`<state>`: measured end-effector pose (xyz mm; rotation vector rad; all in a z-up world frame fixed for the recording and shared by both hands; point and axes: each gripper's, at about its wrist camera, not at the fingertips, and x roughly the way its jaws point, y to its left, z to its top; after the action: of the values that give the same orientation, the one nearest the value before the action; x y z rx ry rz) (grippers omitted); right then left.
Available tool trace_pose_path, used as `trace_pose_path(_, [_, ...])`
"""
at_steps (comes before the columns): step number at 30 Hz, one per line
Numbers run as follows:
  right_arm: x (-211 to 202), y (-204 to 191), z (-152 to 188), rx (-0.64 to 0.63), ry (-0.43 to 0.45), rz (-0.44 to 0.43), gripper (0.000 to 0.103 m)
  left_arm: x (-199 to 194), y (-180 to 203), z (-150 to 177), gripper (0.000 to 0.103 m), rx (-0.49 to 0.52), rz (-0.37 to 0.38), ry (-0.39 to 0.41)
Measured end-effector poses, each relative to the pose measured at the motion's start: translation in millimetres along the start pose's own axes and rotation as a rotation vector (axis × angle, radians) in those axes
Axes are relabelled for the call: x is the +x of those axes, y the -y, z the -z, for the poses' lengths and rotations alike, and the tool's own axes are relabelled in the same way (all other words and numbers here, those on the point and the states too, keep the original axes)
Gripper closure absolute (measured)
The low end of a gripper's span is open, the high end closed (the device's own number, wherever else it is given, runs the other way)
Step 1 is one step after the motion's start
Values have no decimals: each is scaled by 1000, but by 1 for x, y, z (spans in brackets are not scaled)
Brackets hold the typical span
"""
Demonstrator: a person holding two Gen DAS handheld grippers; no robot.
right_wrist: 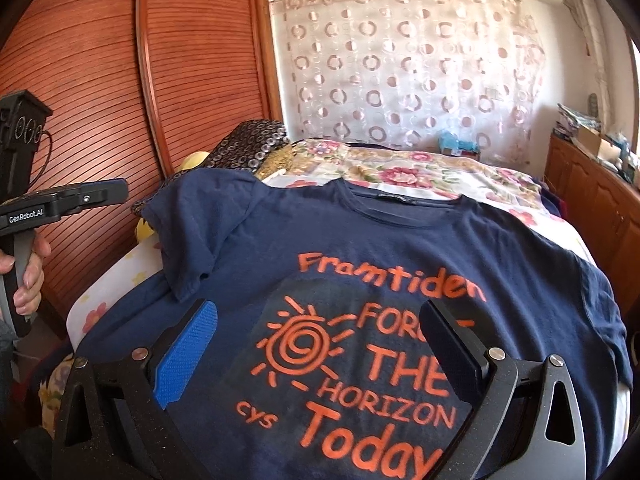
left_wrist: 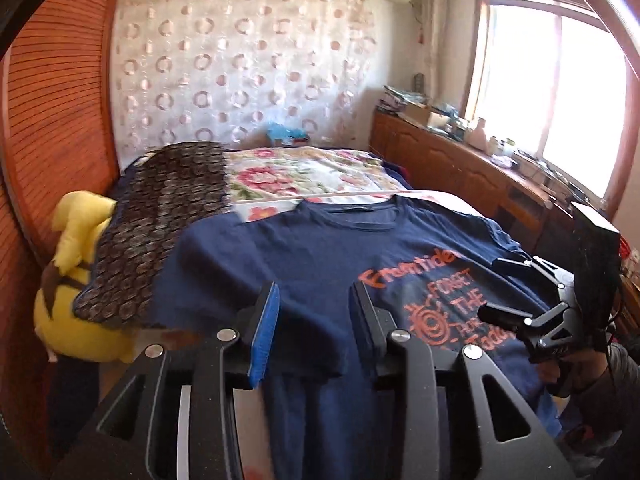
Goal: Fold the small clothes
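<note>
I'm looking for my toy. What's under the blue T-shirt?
Around the T-shirt you can see a flowery blanket underneath it. Anything directly beneath the shirt is covered, so I can't tell.

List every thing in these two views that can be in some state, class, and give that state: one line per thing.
Navy T-shirt: spread on the bed, print up, not yet folded; one sleeve turned in over the body.
Left tool: open, above the shirt, holding nothing.
Right tool: open, above the print, holding nothing.
Yellow plush toy: lying against the bed's side, partly under a patterned cloth.
</note>
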<state>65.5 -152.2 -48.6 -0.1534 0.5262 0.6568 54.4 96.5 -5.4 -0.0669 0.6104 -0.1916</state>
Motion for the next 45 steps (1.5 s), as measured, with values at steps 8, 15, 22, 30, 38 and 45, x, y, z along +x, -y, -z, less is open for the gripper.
trace_pose_path(8, [38,-36,-30,-109,-32,-111,28,-25,-51,36,59,-113,-101,38])
trace_pose_path(15, [87,-89,-60,-210,-53,-246,34,-45,-70,48,39,-139,-168,75])
trace_pose_path(22, [148,-139,-58,-349,-167,-316,40,-58,-81,52,36,-158,-185,100])
trace_pose_path(30, [197,-163,-46,-443,-240,-168,86,-55,-84,58,34,-158,-192,85])
trace_pose_path(38, [174,-145,-78,-347,-90,-194,99,-49,-74,57,33,-142,-168,74])
trace_pose_path(45, [162,-71,-92,-202,-49,-88,99,-44,-65,58,32,-127,-149,68])
